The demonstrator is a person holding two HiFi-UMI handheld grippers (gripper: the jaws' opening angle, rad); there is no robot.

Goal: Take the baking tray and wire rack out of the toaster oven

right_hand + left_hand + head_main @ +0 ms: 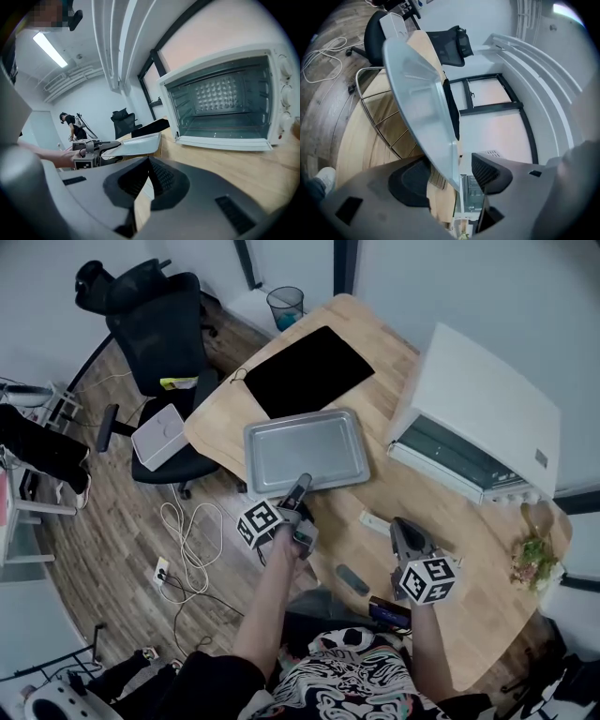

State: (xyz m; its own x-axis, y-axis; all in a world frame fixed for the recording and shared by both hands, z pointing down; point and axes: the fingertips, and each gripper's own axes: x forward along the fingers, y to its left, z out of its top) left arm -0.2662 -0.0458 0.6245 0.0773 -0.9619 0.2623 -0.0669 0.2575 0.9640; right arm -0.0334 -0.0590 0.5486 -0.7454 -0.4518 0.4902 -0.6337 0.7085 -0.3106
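Note:
The silver baking tray (305,448) lies over the near left part of the wooden table (450,549), its near edge past the table's rim. My left gripper (303,482) is shut on the middle of that near rim. In the left gripper view the tray (419,98) runs edge-on between the jaws of the left gripper (457,176). The wire rack (377,119) shows just beneath it. The white toaster oven (478,409) stands at the right with its door (450,463) down and its cavity (225,101) bare. My right gripper (401,526) hovers in front of it, shut on nothing.
A black mat (307,369) lies behind the tray. A black office chair (159,334) with a white box (159,435) stands left of the table, cables (187,540) on the floor. Small items (375,521) and greenery (534,559) sit near the right gripper.

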